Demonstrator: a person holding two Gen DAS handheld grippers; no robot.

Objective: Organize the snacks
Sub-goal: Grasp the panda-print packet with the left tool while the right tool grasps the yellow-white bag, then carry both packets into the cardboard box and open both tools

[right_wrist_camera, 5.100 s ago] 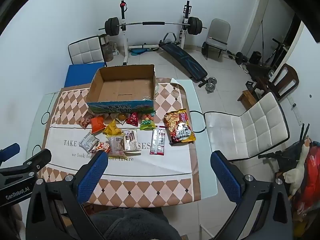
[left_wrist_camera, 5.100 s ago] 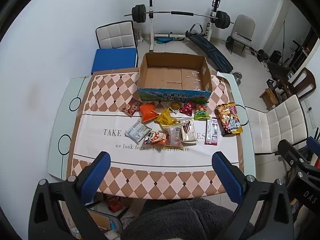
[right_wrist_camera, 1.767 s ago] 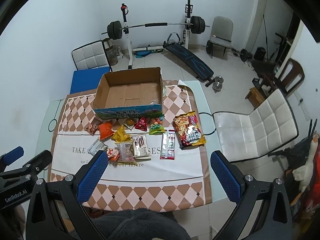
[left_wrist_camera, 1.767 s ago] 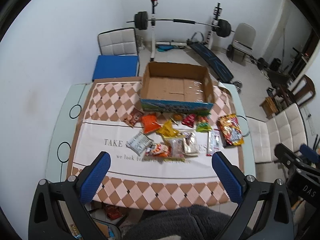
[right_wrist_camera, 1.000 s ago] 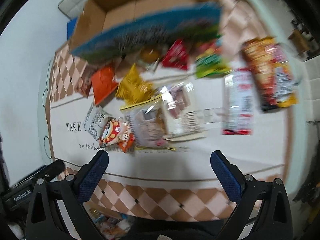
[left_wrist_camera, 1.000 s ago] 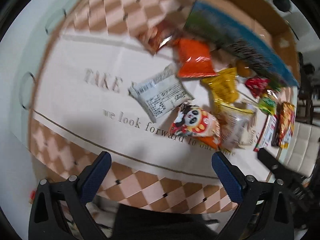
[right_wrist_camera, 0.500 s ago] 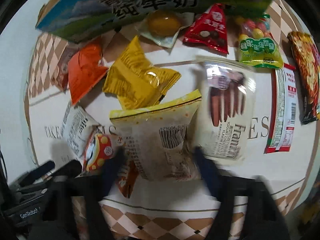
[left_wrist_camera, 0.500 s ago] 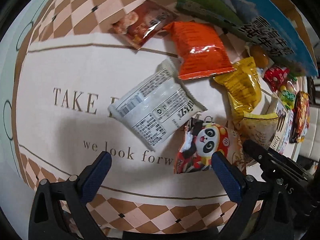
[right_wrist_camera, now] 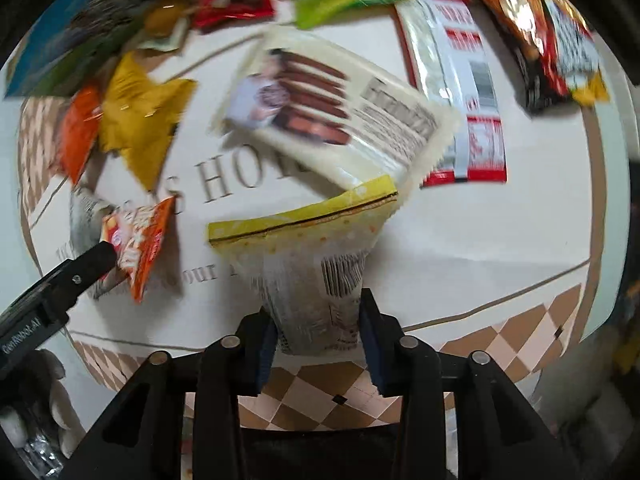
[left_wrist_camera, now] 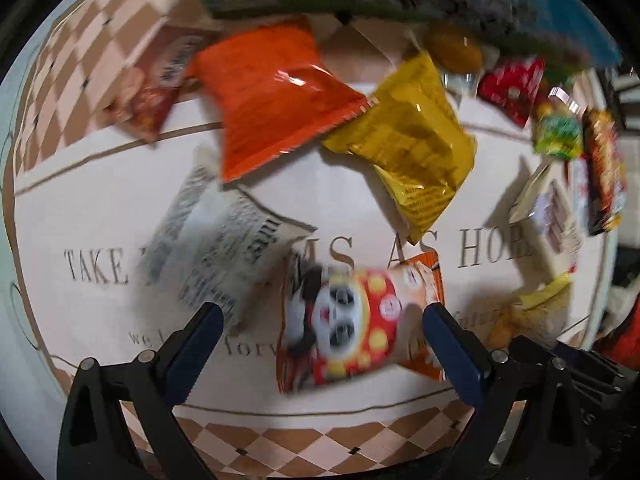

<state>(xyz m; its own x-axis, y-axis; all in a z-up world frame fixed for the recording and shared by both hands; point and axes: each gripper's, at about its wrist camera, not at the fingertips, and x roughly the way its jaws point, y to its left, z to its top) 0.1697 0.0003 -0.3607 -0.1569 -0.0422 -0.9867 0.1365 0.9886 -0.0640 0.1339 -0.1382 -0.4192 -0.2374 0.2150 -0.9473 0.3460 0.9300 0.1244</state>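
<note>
While the left claw [left_wrist_camera: 318, 330] hangs released, its blue fingers either side of the panda snack packet [left_wrist_camera: 352, 324] on the bench [left_wrist_camera: 100, 184], the right claw [right_wrist_camera: 318, 334] has just closed, grasping the yellow-topped snack packet [right_wrist_camera: 312, 248] beside the chocolate stick packet [right_wrist_camera: 332, 108].

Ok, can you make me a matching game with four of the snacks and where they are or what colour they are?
Things:
1. panda packet
2. yellow-topped bag
3. chip bag
4. chocolate stick pack

Descriptions:
A. orange all over
B. pinched in the right gripper
C. between the open left gripper's fingers
D. lying flat, brown sticks pictured on it

Pairs: 1-C, 2-B, 3-A, 4-D
</note>
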